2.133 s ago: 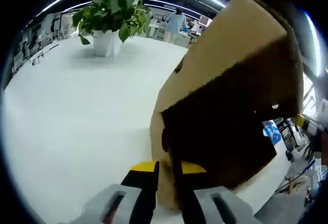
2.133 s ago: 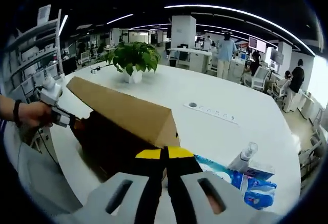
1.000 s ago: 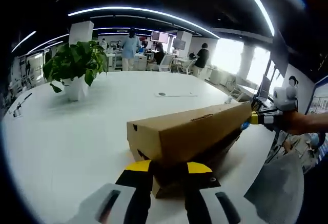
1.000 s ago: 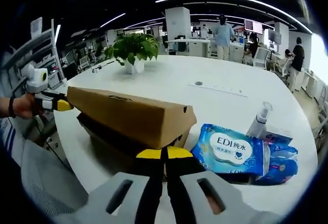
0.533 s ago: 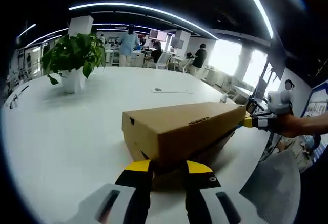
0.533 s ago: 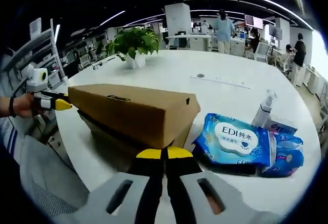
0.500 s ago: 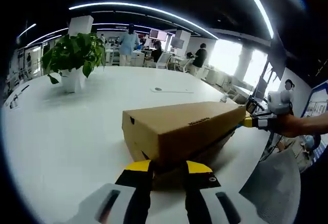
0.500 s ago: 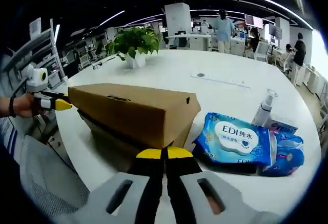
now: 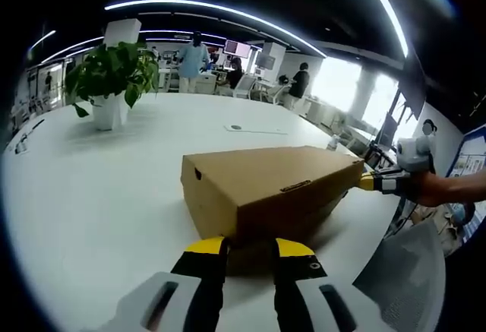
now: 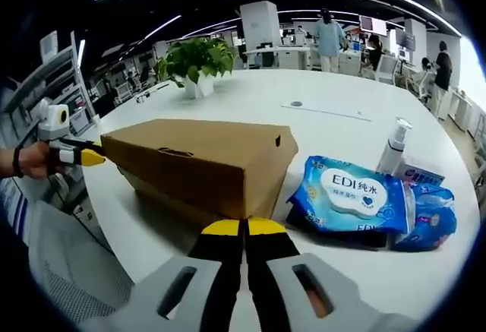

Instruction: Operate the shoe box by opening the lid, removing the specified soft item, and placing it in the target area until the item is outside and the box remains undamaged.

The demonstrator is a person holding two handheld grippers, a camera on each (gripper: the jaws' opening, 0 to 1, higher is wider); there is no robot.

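Left gripper (image 9: pixel 244 252): bottom centre of the left gripper view; my jaws stand a narrow gap apart around the near end edge of the shoe box (image 9: pixel 266 188). I cannot tell whether they pinch the lid edge or only flank it.
Right gripper (image 10: pixel 244 229): bottom centre of the right gripper view; my jaws are pressed together with no visible gap, tips at the near corner of the box. Whether lid card sits between them is hidden.
Shoe box: plain brown card, centre of both views, resting on the table, lid down or nearly down over the base.
Step in hand: lid opening, judged from my two grippers at opposite ends of a lidded box. The soft item is not yet out.
Next move: I lift both ends evenly and gently, so the card does not crease or tear.
Wipes pack (image 10: pixel 351 199): blue, lower right of the right gripper view, just beside the box; a pump bottle (image 10: pixel 392 148) stands behind it.
Surface: white table (image 9: pixel 99 188), broad and smooth.
Room: open office, ceiling strip lights, potted plant (image 9: pixel 110 74) at upper left of the left gripper view, people standing at the far desks.
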